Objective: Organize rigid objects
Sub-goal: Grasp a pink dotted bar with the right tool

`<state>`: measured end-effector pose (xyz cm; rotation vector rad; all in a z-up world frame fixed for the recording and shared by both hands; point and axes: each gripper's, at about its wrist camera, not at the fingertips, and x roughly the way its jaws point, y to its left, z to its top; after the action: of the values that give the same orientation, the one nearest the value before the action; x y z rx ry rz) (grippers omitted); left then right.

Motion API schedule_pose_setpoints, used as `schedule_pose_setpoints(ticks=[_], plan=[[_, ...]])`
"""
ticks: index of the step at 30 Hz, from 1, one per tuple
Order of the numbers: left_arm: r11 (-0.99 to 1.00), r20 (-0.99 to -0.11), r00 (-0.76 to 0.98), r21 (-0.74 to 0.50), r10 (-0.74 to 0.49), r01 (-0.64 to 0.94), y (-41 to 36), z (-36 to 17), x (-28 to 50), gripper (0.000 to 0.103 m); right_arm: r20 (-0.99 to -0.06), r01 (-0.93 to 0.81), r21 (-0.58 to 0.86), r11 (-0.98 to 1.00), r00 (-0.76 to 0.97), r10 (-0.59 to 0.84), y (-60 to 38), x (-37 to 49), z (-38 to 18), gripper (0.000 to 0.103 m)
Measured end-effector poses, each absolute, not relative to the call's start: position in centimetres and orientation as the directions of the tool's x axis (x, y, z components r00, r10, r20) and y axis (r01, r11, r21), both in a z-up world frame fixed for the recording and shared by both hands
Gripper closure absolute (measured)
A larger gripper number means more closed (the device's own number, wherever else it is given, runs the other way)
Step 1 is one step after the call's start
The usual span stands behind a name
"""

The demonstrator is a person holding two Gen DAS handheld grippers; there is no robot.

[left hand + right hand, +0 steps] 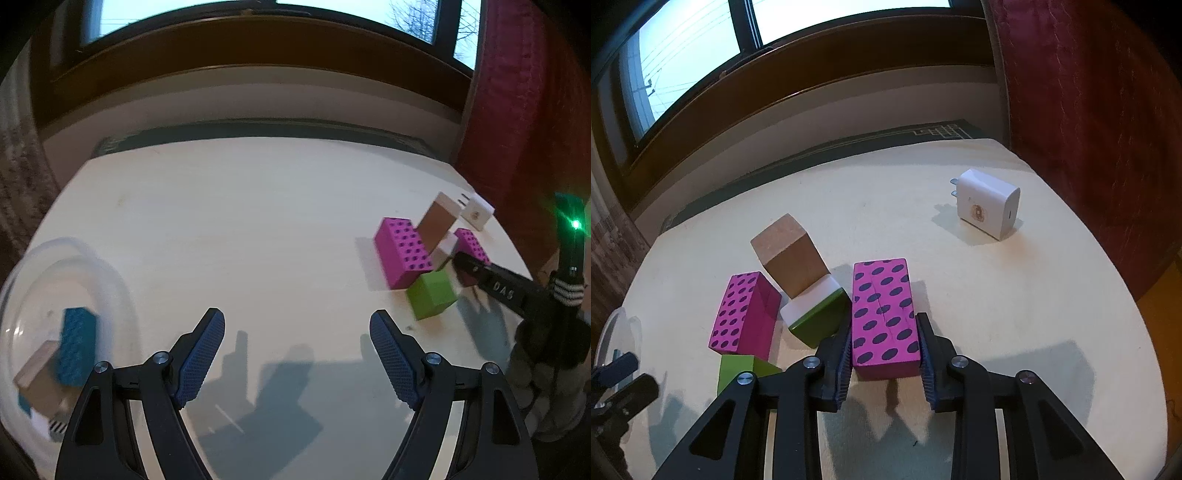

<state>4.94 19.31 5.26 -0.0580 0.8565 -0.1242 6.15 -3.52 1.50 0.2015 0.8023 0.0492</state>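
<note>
The right gripper (882, 354) pinches the near end of a pink dotted block (882, 314) on the table's right (left gripper (297, 354) gapes empty), and lifting could topple the leaning brown block (792, 254) beside it.

Red curtain (1089, 129) at right, window (683, 66) w/ brown wood sill behind, dark patterned rug (923, 133) below.

Room dim; daylight enters through the window (258, 22) — blown out white in the right wrist view, pale blue in the left. Soft grey shadows lie on the surface (997, 295) near the lens. Strong fisheye bend, black corners. Green LED (575, 224) flares — the clear container (55, 295) is smeared by blur.
</note>
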Motion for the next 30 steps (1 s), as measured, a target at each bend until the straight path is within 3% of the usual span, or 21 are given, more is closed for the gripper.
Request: schedule_pose_setpoints(ticks=[15, 25, 30], plan=[[0.969, -0.775, 0.584, -0.160, -0.241, 0.187, 14.0, 5.1, 10.1, 0.021, -0.705, 0.031, 0.223, 0.974, 0.695, 0.139, -3.8, 6.3, 1.4, 0.070], [0.972, -0.783, 0.578, -0.154, -0.229, 0.176, 13.4, 4.5, 12.5, 0.021, -0.704, 0.029, 0.228, 0.973, 0.696, 0.144, -3.9, 6.4, 1.3, 0.070], [0.972, -0.785, 0.574, -0.173, -0.235, 0.162, 13.8, 4.1, 13.2, 0.030, -0.704, 0.029, 0.227, 0.974, 0.696, 0.143, -3.9, 6.4, 1.3, 0.070]])
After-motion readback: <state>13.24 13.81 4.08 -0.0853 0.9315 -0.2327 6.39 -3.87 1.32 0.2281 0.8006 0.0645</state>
